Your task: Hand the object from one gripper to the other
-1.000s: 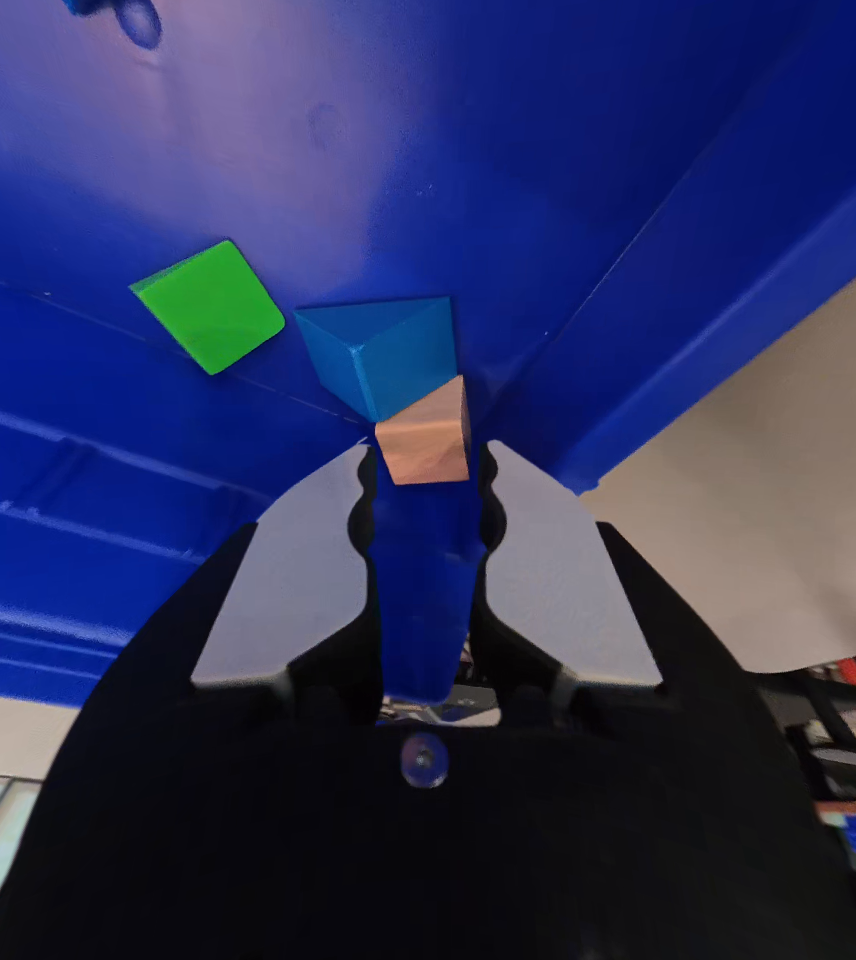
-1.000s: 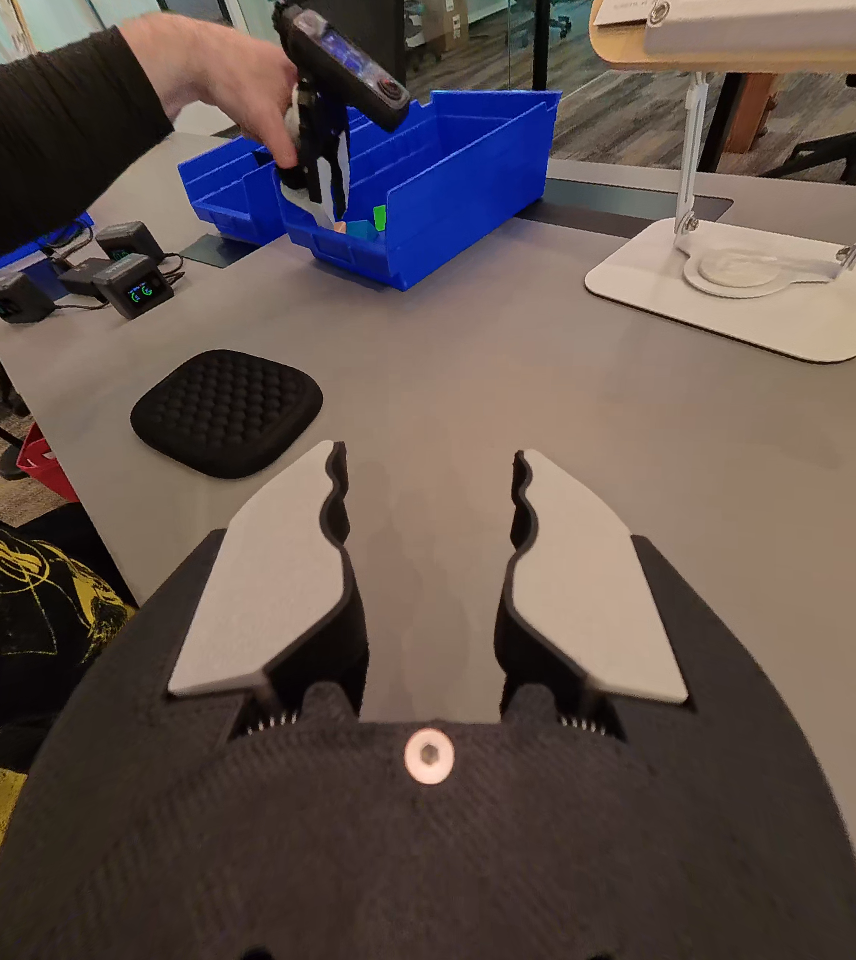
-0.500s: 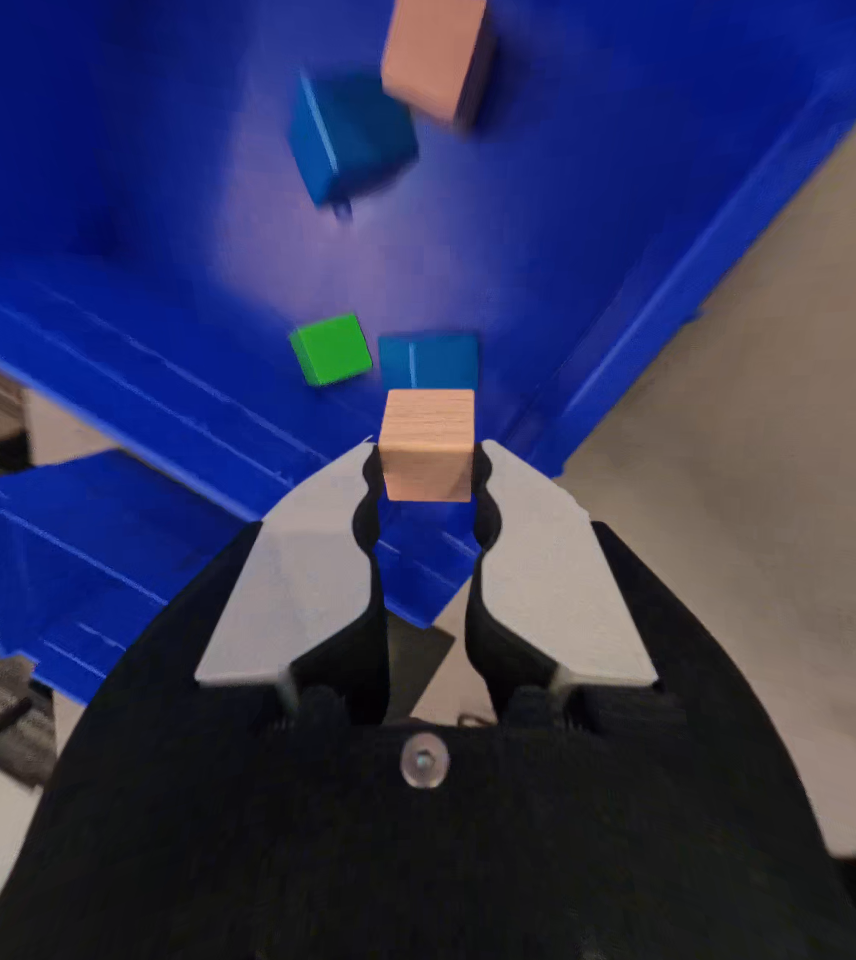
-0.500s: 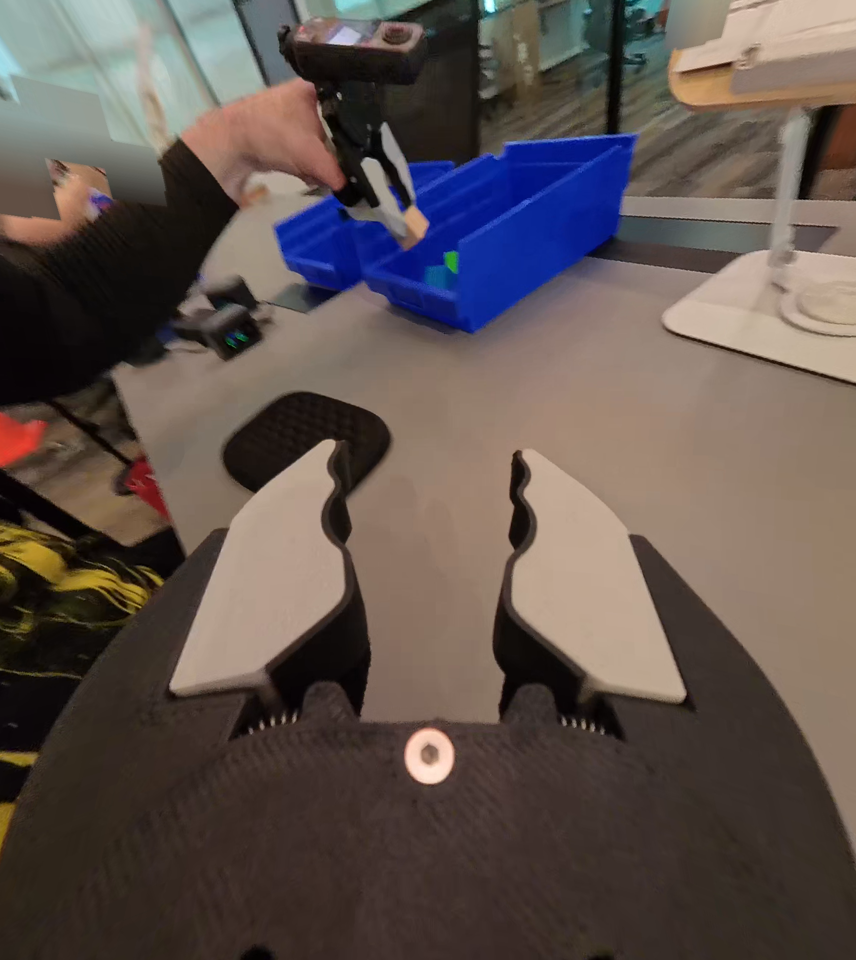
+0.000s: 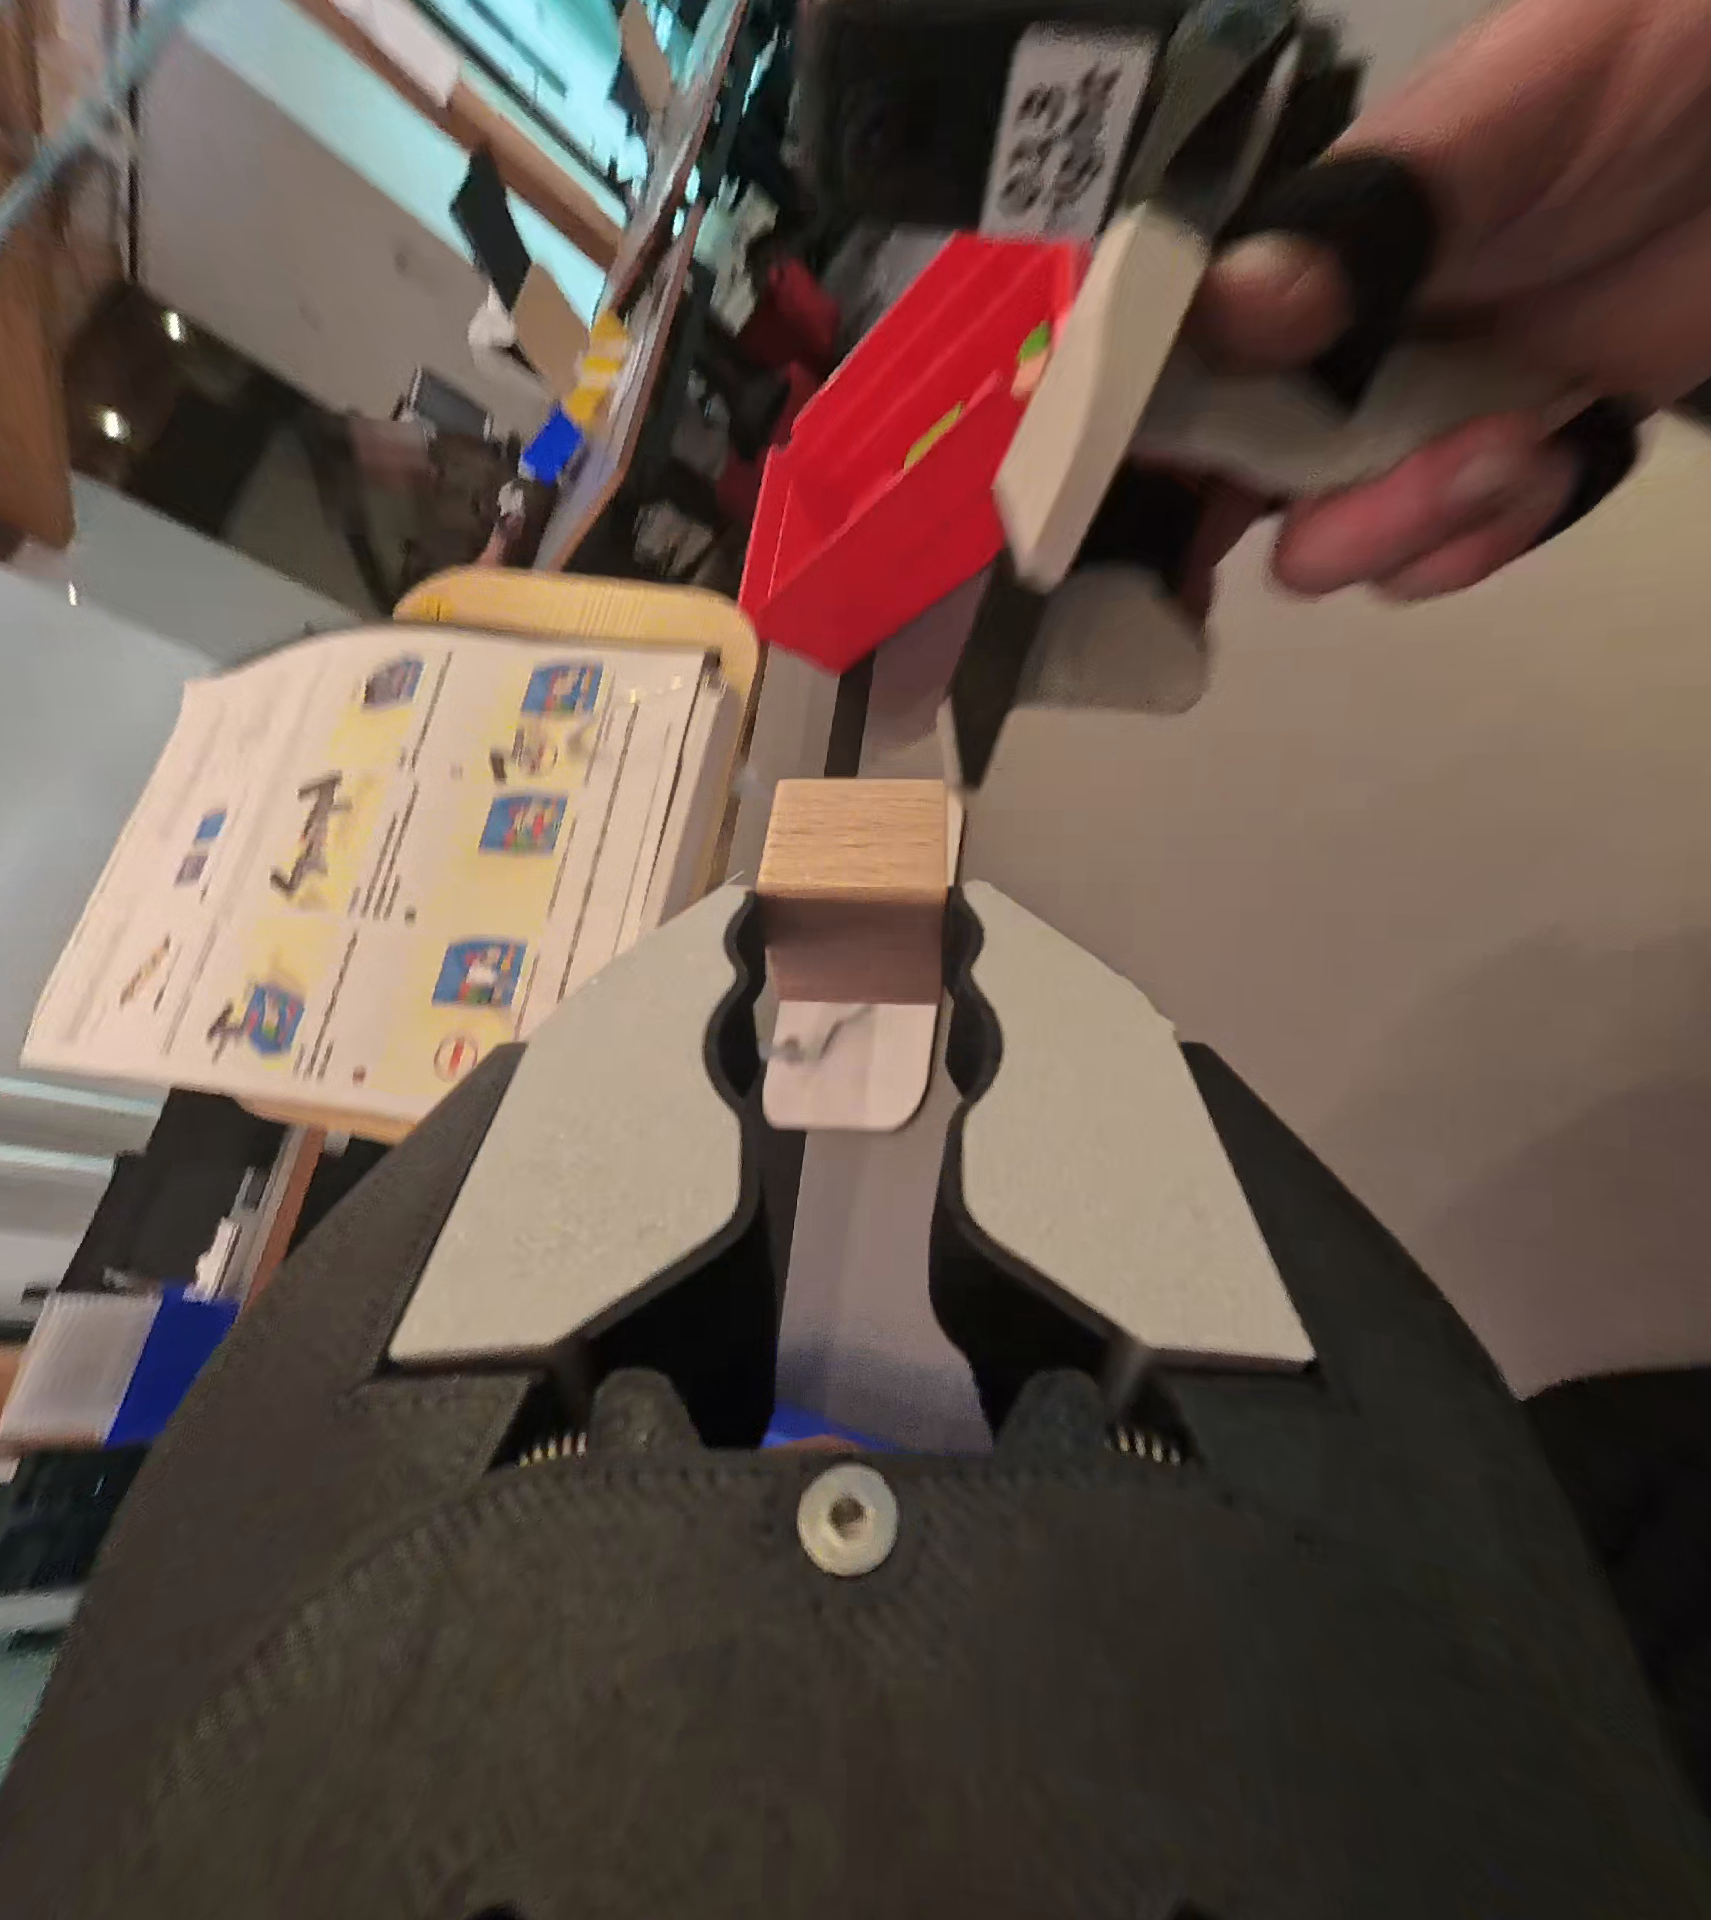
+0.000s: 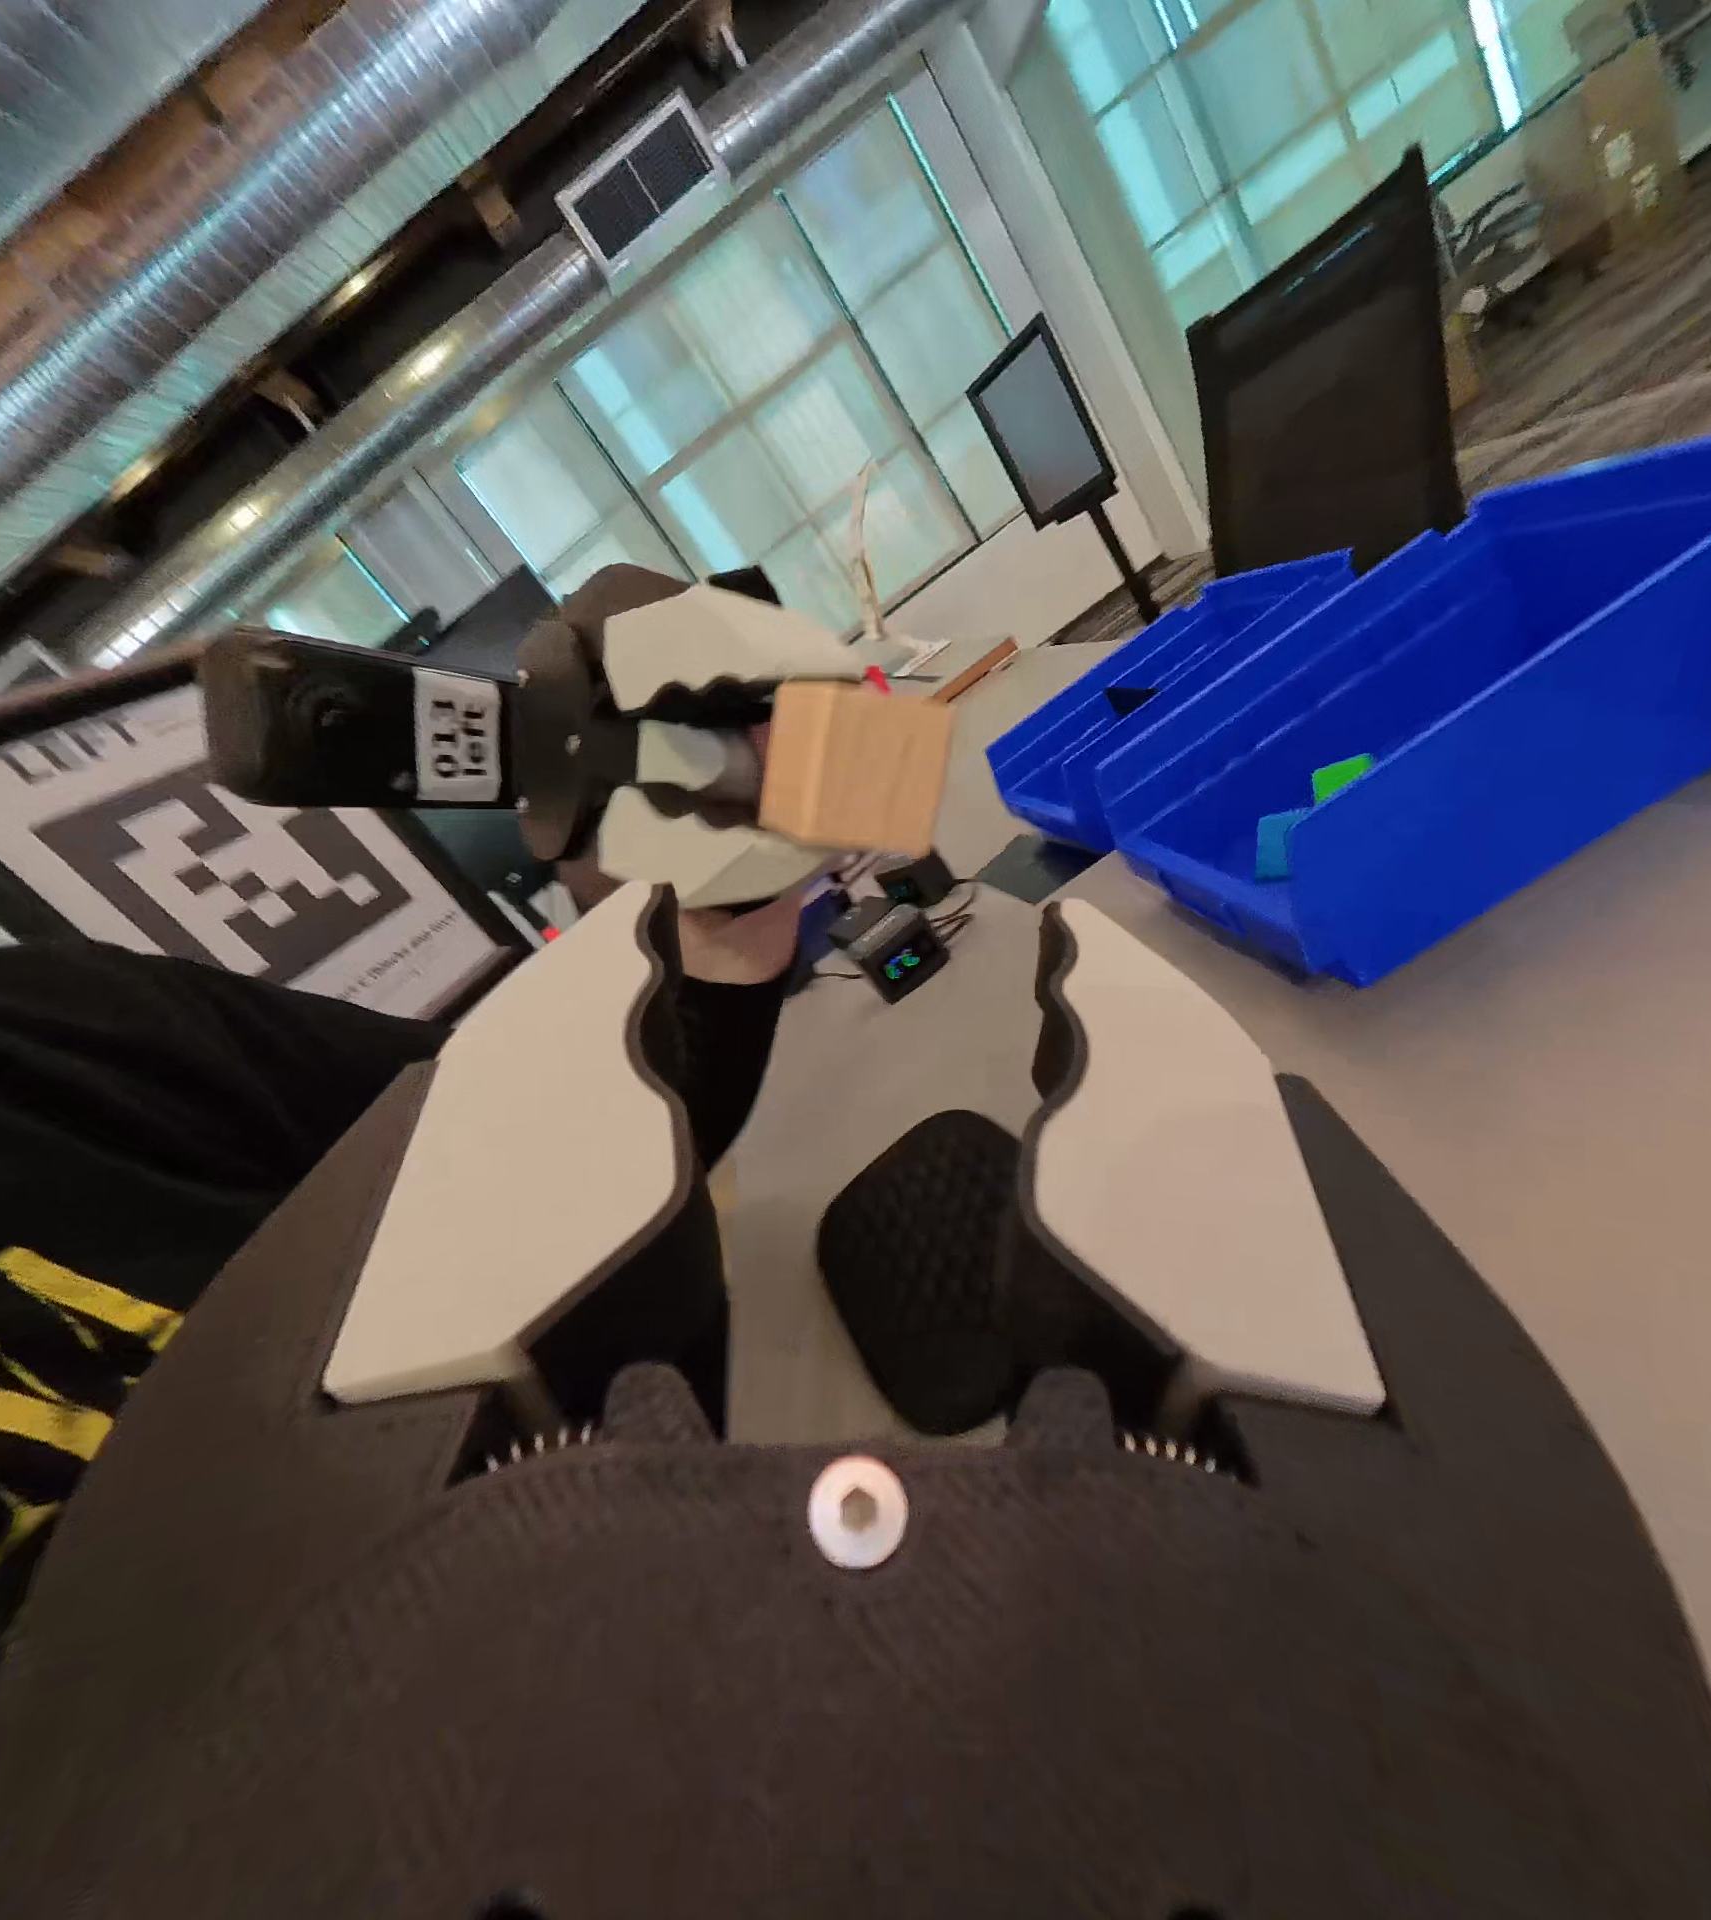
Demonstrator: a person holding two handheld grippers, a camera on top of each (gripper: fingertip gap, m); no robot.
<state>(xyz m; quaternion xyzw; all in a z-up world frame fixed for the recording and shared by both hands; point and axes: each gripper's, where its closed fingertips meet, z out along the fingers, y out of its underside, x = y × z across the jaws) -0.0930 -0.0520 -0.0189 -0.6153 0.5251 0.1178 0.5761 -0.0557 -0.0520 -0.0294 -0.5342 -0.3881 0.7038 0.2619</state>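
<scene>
The left tongs (image 5: 856, 914) pinch a plain wooden cube (image 5: 856, 873) at their tips, both dark wavy-edged pads pressed flat against its smooth, faintly grained sides. The cube (image 6: 851, 769) hangs in the air just ahead of the right tongs (image 6: 851, 925), whose matte grey fingers (image 6: 539, 1122) stand spread with nothing between them. Beyond and to the right of those fingers sits a glossy blue plastic bin (image 6: 1516, 790); behind them lies a black dimpled pad (image 6: 918, 1247).

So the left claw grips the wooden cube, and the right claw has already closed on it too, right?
Not quite. The left claw does grip the wooden cube, but the right claw is open and clear of it, as the right wrist view shows.
</scene>
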